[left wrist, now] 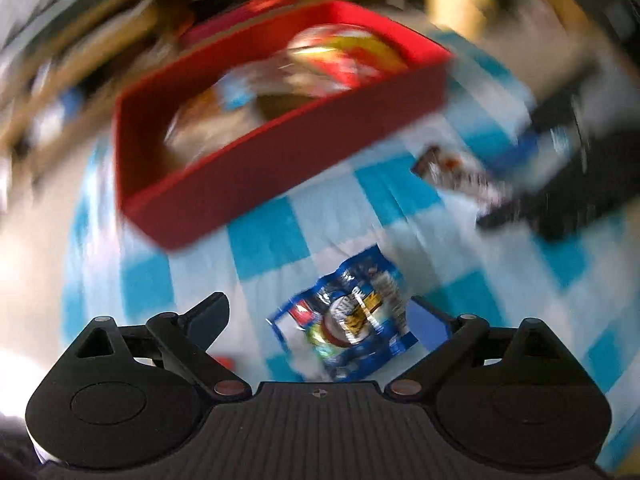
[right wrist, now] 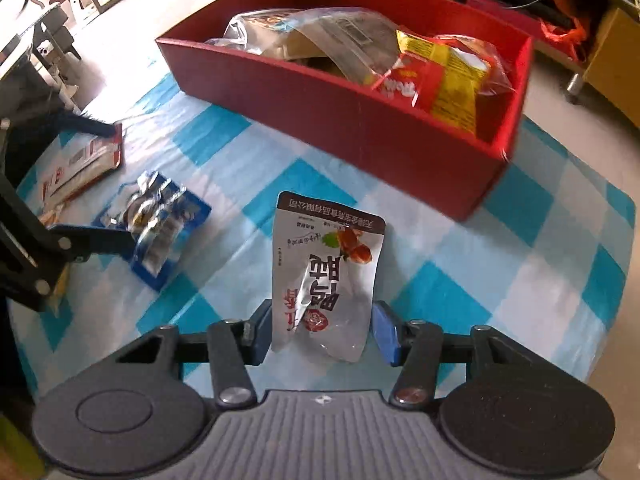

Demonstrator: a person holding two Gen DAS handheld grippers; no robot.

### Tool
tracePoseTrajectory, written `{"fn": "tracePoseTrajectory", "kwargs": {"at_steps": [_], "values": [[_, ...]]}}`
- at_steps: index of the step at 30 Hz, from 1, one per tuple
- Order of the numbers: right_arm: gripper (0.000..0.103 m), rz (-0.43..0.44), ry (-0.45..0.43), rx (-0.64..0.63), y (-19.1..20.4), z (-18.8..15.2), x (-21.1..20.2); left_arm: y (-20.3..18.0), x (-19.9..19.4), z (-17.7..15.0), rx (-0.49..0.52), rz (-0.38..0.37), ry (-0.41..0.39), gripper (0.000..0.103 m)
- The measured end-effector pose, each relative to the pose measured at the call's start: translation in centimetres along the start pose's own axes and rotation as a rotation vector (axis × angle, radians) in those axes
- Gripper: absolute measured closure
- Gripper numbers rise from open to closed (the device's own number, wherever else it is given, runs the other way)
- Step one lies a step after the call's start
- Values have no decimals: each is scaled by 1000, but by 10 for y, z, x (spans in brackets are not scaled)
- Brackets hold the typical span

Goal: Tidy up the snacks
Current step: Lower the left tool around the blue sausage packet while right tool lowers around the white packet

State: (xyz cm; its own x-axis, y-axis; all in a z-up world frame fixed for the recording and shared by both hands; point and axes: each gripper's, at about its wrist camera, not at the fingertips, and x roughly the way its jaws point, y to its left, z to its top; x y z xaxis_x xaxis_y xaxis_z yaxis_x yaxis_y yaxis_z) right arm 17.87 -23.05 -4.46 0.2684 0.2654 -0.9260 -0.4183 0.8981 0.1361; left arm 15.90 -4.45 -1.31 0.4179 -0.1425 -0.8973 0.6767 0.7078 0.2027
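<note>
A red box with several snack bags in it stands on the blue-checked cloth; it also shows blurred in the left wrist view. My right gripper is shut on a silver snack pouch and holds it upright in front of the box. My left gripper is open over a blue snack packet, which lies on the cloth between its fingers; that packet also shows in the right wrist view, with one left finger touching it.
A red and white snack packet lies on the cloth at the left. The round table's cloth edge is near at the right. Chairs, shelves and floor clutter lie beyond the table.
</note>
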Motion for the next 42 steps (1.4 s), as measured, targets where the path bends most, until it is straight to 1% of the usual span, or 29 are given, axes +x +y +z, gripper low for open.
{"fn": "tracePoseTrajectory", "kwargs": {"at_steps": [1,2,4,6,8,11,12,14,15,16,17,18,19,20,21,23,24,26,28,29,30,31,32,33,35,37,39,41,42], "values": [[51,0,-6,3,0,-5,-1,-6,1,-1,69,7,0,5],[51,9,-6,16,0,-8,-3,-11,3,-2,124,-2,3,5],[51,37,7,30,1,-10,-6,-16,9,-5,217,-33,5,5],[51,49,3,32,-2,-12,-10,-20,21,-7,296,-41,22,5],[51,63,2,46,-6,-12,-11,-21,35,-3,313,-80,50,3],[50,53,4,34,-8,-10,-12,-16,42,6,311,-138,53,1],[50,54,-2,42,-9,-8,-10,-15,45,7,300,-148,60,1],[49,61,-4,42,-12,-5,-8,-10,46,7,239,-160,75,3],[45,60,-11,35,-12,-4,-7,-9,45,4,188,-167,81,8],[42,66,-13,31,-12,-3,-6,-6,43,1,111,-185,87,13],[34,78,-12,23,-12,-2,-6,-5,42,-2,57,-186,88,14],[28,81,-15,16,-11,-1,-5,-7,40,-4,29,-172,85,16],[27,70,-13,11,-10,0,-4,-10,38,-7,0,-161,81,21],[27,56,1,0,-9,1,-3,-13,35,-7,-23,-155,79,24],[27,54,9,-8,-8,2,-2,-15,33,-6,-40,-148,80,24],[27,51,-7,11,-11,3,-7,-21,29,-10,-82,-127,89,25],[27,50,-18,21,-13,4,-11,-24,29,-11,-100,-132,96,25],[23,40,-43,30,-18,6,-13,-31,26,-14,-114,-106,99,25],[22,22,-33,34,-20,10,-6,-34,27,-13,-150,-103,108,24],[20,17,-16,35,-20,11,1,-34,27,-13,-181,-95,110,24],[14,13,-8,33,-19,11,5,-32,27,-13,-210,-93,114,23],[11,13,-19,26,-16,11,6,-31,28,-13,-223,-89,110,18],[9,8,-17,20,-13,11,7,-33,29,-12,-229,-78,112,16],[6,-3,-17,8,-10,11,9,-32,30,-12,-241,-67,116,12],[0,-5,-9,15,-8,9,12,-34,32,-12,-242,-59,112,9],[0,-23,-33,30,-8,5,13,-31,36,-12,-253,-46,120,1],[0,-50,-26,10,-4,5,16,-25,40,-13,-282,-55,130,0],[0,-78,-8,-9,2,6,18,-21,39,-14,-287,-52,126,0],[3,-77,-5,-1,3,6,17,-20,38,-14,-290,-52,125,0]]}}
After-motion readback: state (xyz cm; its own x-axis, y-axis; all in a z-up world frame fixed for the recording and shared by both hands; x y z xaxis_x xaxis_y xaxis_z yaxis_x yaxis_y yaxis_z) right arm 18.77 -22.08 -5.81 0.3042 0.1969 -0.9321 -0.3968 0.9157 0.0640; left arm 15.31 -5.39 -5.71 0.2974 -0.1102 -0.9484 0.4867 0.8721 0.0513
